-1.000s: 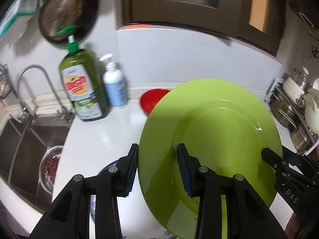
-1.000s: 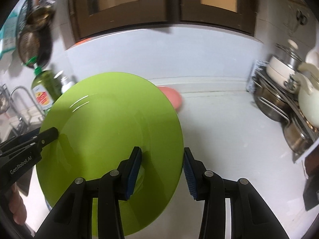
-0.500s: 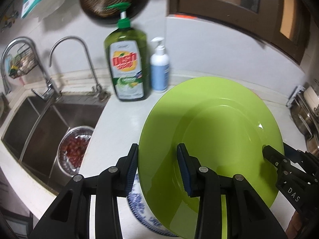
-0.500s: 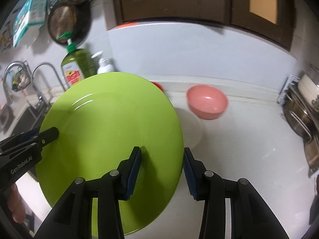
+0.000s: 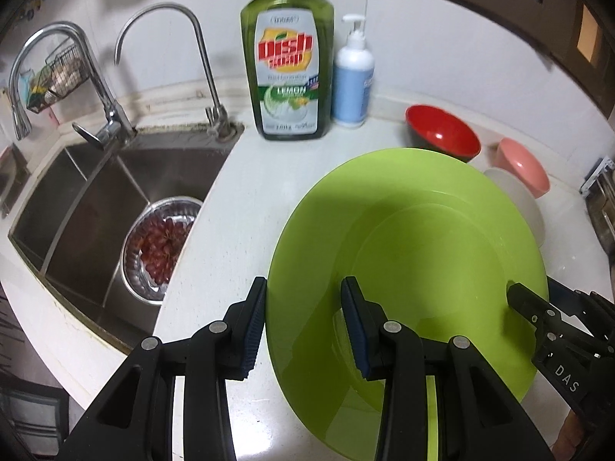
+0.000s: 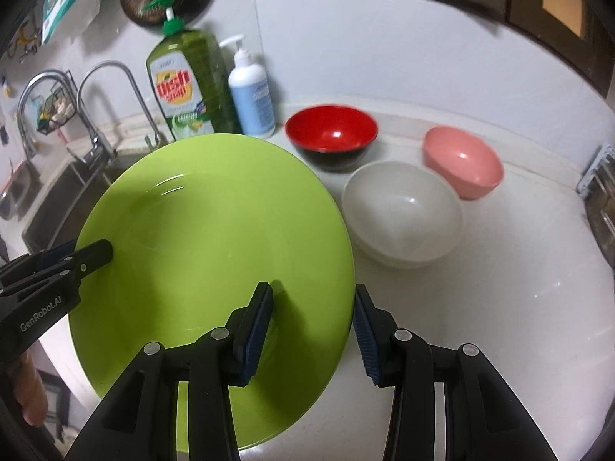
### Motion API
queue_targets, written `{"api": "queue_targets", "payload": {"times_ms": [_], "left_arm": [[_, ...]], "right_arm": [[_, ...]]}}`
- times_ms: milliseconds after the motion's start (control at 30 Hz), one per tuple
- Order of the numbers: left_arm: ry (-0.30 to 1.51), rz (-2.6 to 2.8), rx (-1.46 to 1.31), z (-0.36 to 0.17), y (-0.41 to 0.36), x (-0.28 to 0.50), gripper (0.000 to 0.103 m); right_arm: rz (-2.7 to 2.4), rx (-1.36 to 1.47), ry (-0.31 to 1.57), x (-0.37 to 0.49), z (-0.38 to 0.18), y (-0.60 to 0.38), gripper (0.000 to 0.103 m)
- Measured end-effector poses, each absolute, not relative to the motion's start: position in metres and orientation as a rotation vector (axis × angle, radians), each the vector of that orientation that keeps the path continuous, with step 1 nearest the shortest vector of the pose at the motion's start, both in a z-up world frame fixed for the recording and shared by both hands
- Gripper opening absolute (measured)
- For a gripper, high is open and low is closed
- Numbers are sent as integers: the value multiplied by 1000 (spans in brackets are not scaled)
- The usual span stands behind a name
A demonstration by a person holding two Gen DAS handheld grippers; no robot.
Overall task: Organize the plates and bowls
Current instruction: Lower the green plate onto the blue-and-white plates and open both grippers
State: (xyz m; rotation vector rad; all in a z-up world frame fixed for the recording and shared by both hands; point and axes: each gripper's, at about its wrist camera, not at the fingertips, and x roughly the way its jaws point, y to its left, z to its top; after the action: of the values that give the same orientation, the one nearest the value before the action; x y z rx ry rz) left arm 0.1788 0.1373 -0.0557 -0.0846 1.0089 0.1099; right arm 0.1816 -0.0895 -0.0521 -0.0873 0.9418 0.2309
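Observation:
A large lime-green plate (image 5: 423, 246) (image 6: 215, 230) is held between both grippers above the white counter. My left gripper (image 5: 303, 326) is shut on its left rim. My right gripper (image 6: 313, 336) is shut on its right rim; it also shows in the left wrist view (image 5: 538, 319). The left gripper shows in the right wrist view (image 6: 77, 257). A red bowl (image 6: 330, 134), a white bowl (image 6: 401, 215) and a pink bowl (image 6: 463, 161) stand on the counter behind the plate.
A green dish soap bottle (image 5: 286, 61) and a white pump bottle (image 5: 353, 80) stand at the wall. A steel sink (image 5: 88, 207) with two taps lies left, holding a colander of red fruit (image 5: 159, 246). Pots stand on a rack at the right (image 6: 599, 192).
Both grippers have carried the plate left and tilted downward; the sink and the three bowls have come into view. The grips on the plate are unchanged.

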Motion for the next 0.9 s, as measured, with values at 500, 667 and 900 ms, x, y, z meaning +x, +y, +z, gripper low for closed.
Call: {"api": "queue_targets", "payload": {"times_ms": [500,667,900], "left_arm": [[1119,108,-90,-102,138,189,39],[1143,110,-82,-112,136,191,39],[1168,112,-77,-121,133,195,39]], "right_arm": [[229,-126,1057,192,-96,-80,43],[223,-131,1095,197,-108,-81,43],[220,-128,1134,202,-119,-81,43]]}}
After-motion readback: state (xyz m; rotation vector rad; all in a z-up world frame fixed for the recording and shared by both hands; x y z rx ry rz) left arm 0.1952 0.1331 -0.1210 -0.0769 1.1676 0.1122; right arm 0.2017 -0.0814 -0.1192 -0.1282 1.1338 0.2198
